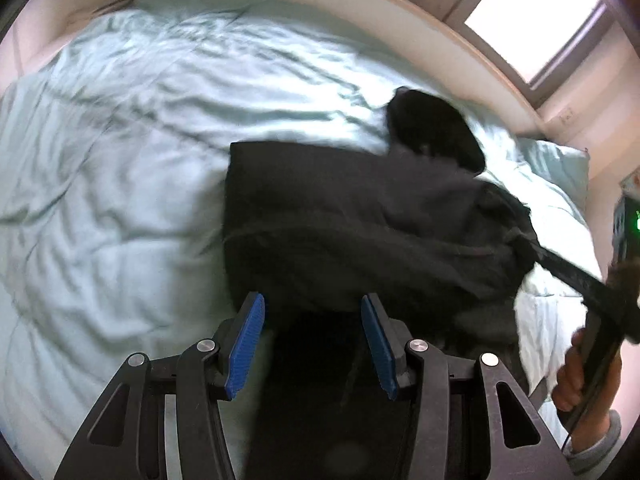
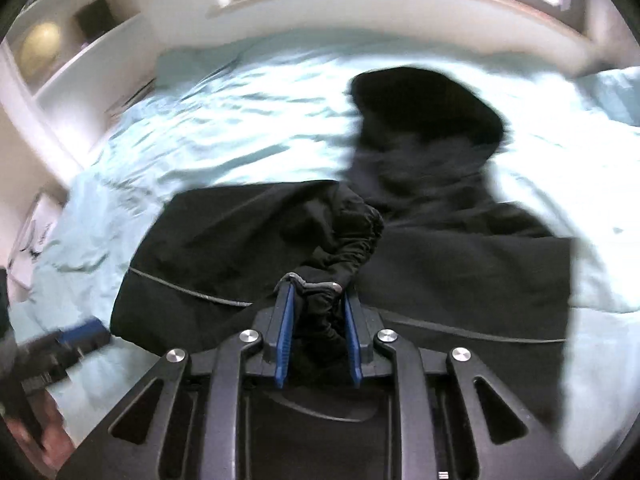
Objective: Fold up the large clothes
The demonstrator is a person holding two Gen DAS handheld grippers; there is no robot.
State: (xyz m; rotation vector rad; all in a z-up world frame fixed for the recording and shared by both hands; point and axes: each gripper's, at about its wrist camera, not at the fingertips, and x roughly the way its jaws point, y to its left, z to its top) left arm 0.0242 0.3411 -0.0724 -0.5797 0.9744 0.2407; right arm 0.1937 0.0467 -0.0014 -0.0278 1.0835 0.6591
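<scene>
The right gripper point(image 2: 318, 300) pinches a bunched sleeve point(image 2: 352, 236) of the black jacket point(image 1: 360, 220), the left gripper point(image 1: 312, 316) stands open over its near edge, and the jacket lies across the pale bedcover point(image 1: 140, 140) below the window point(image 1: 532, 20).

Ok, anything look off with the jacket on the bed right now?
Mostly tidy. The black hooded jacket lies flat on the light blue duvet, but the right gripper is clamped on one bunched sleeve cuff, and the hood lies askew.
</scene>
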